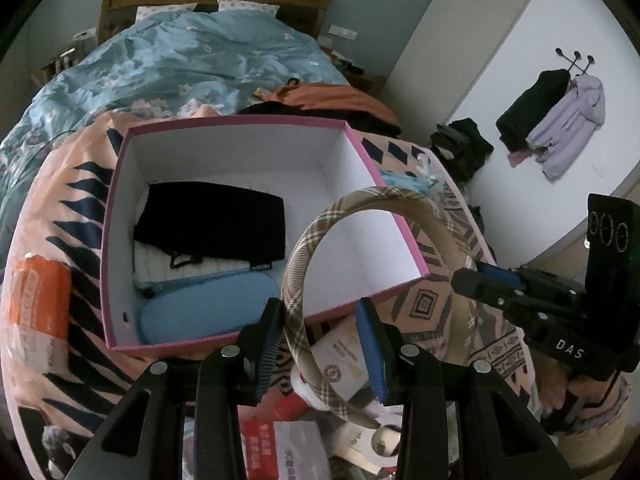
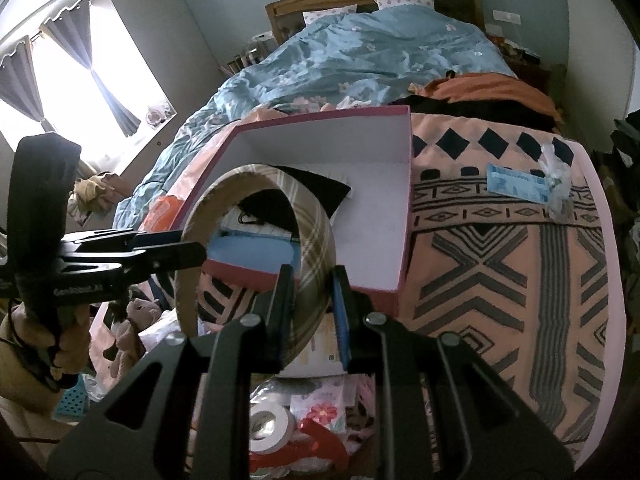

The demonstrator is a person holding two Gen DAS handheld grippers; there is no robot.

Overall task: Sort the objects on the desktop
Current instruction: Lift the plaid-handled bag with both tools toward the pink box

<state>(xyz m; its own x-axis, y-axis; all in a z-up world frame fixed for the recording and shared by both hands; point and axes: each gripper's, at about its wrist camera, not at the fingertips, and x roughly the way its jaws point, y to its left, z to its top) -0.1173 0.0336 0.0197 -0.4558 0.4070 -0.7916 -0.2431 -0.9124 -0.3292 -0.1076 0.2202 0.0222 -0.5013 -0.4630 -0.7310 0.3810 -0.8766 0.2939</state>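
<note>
Holding a plaid headband [image 1: 320, 240] between them, the two hand-held grippers hang over a patterned blanket [image 2: 500, 280] spread across the foot of a bed [image 2: 360, 52], with a pink box [image 1: 120, 208] directly ahead of both. The left gripper [image 1: 324, 344] has one end of the band between its blue pads, though the far pad seems to stand a little clear of it, so a firm clamp there cannot be confirmed; the right gripper [image 2: 310, 308] is closed on the other end, its fingers pressed to the fabric on both sides. The band arches up and forward from the two grippers, its open side facing down, its span running across from one hand to the other. The box's near wall lies just beyond and below the fingertips, and the arch already overhangs that wall. Inside, a black cloth [image 1: 216, 224] and a blue case [image 1: 208, 308] fill the side ahead of the left gripper, while the bare white floor ahead of the right gripper looks to be the likely landing spot. Judged from here, the right hand is nearer that free space. Loose clutter, including a tape roll [image 2: 266, 428], sits beneath both hands, so room opens forward and upward rather than down
</note>
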